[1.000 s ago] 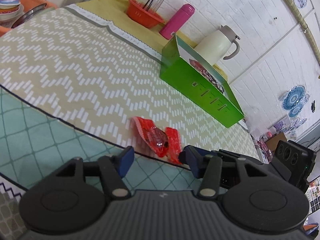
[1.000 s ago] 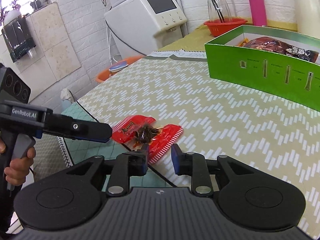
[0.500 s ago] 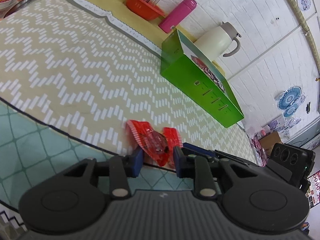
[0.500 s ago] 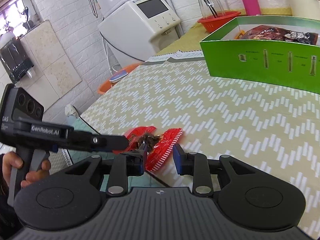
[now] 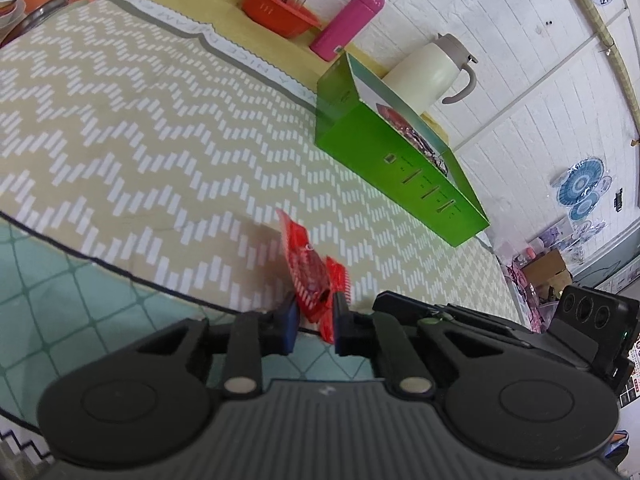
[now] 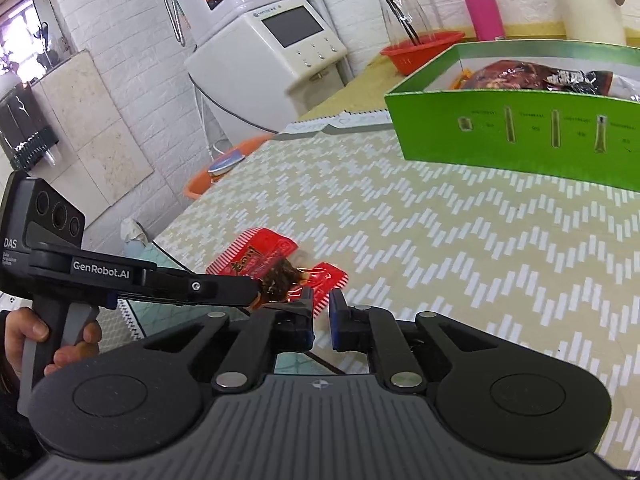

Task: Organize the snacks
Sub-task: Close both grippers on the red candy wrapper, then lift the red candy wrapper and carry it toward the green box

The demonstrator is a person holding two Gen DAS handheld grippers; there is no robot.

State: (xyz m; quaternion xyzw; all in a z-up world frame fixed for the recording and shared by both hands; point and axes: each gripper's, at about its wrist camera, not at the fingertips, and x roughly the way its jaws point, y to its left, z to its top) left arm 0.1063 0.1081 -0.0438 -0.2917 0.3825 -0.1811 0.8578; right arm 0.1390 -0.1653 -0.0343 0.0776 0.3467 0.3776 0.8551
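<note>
- The red crinkled plastic snack packet (image 5: 310,276) sits low in the centre of both wrist views, at the near edge of the beige zigzag-patterned tablecloth (image 5: 140,140); it is pinched at both ends.
- The left gripper (image 5: 314,322) is clamped on the packet's near end; its blue-padded fingers (image 5: 289,326) press the red film from either side, and the packet rises up-frame from them.
- The right gripper (image 6: 320,316) has the packet's striped right-hand end between its jaws, which are closing; I cannot tell whether the pads press the film.
- Count: one loose red packet; one open green cardboard box (image 6: 512,132) in the upper right of the right wrist view, holding dark shiny snack bags (image 6: 532,76) whose number is unclear; two grippers.
- One pink bottle (image 5: 346,24), one orange bowl (image 5: 280,14) and one cream jug (image 5: 428,72) stand at the top of the left wrist view.
- In the right wrist view the left gripper reaches in level from the left edge, a person's hand (image 6: 48,340) wrapped around its handle at lower left. Both grippers tilt somewhat downward at the tablecloth.
</note>
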